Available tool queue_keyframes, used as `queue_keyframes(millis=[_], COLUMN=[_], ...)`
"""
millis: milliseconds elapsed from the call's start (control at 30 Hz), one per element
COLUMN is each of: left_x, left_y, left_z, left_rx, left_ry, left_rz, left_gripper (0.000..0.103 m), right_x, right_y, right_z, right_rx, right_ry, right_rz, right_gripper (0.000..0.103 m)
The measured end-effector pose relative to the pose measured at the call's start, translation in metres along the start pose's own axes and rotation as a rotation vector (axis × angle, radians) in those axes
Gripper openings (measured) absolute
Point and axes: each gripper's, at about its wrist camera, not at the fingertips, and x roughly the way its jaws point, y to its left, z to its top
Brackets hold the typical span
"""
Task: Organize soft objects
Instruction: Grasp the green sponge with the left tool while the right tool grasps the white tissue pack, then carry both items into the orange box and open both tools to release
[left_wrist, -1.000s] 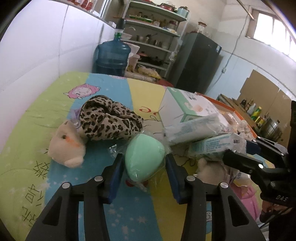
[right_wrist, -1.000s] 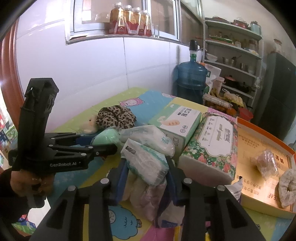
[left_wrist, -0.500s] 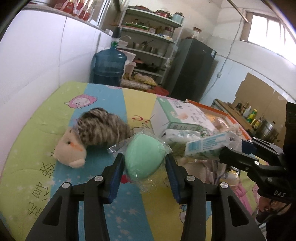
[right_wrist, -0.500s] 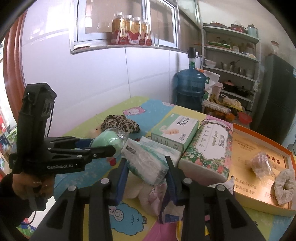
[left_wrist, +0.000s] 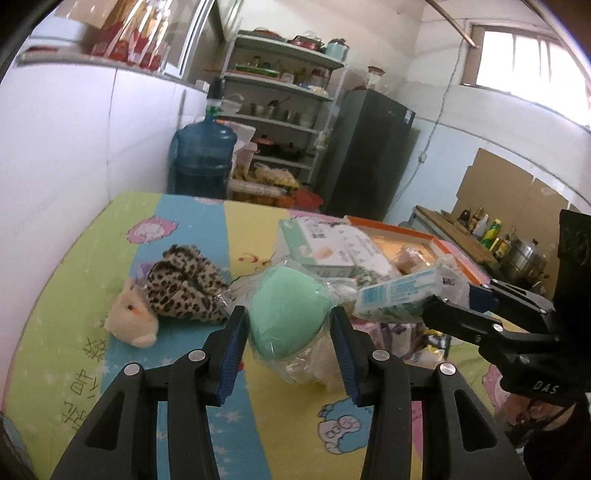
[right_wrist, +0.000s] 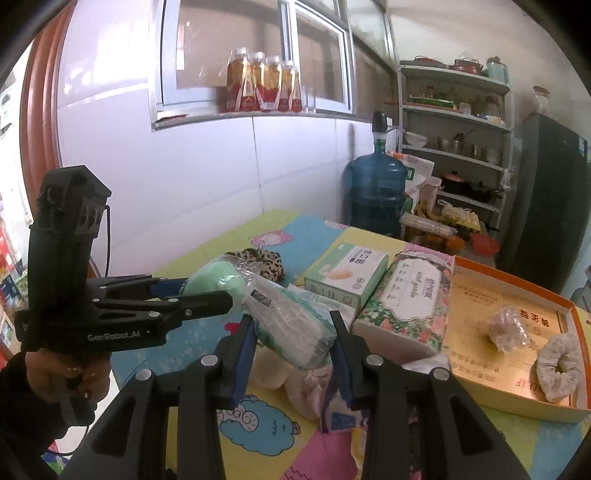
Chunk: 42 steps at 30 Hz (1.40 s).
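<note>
A: Starting at the left, what is lying on the patterned mat (left_wrist: 122, 391)?

B: A cream plush toy (left_wrist: 131, 319) is lying there with a leopard-print cloth (left_wrist: 184, 288) bunched against it, both on the counter near the white wall.

A: And the left claw (left_wrist: 288, 325)?

B: It is clenching a mint-green sponge (left_wrist: 291, 308) in clear wrap; the blue pads (left_wrist: 232, 354) are pressing both sides, and the sponge is hanging above the mat, not resting on it. In the right wrist view the same claw (right_wrist: 218, 291) is showing side-on, with a hand (right_wrist: 75, 373) gripping its handle.

A: Moving right?

B: The right claw (right_wrist: 291, 343) is grasping a wrapped tissue pack (right_wrist: 291, 332), tilted, its near end pinched between the pads, held above a soft cream-and-pink pile (right_wrist: 291, 384) on the mat. From the left wrist view the pack (left_wrist: 402, 291) is sticking out of that claw (left_wrist: 443, 306) beside the sponge.

A: Farther right?

B: A green-and-white tissue box (right_wrist: 347, 273) and a floral tissue pack (right_wrist: 410, 299) are lying side by side, touching. Beyond them an orange-rimmed tray (right_wrist: 569, 321) is holding a wrapped brownish lump (right_wrist: 508, 328) and a pale fuzzy ring (right_wrist: 559, 365).
</note>
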Motion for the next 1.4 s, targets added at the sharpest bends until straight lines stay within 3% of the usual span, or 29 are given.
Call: queue_keyframes(millis=[233, 1400], left_x=[-0.010, 0.056], left_y=[-0.026, -0.160], left_z=[0.005, 0.045], left_rx=[0.059, 0.178], left_ry=[-0.056, -0.034], left_rz=[0.020, -0.132], left_gripper=[0.047, 0.047], right_x=[-0.024, -0.097], right_y=[-0.011, -0.123], right_z=[-0.001, -0.036], right_rx=[0.028, 0.228], right_ry=[-0.049, -0.181], right_rz=[-0.025, -0.151], right_gripper=[0.038, 0.038])
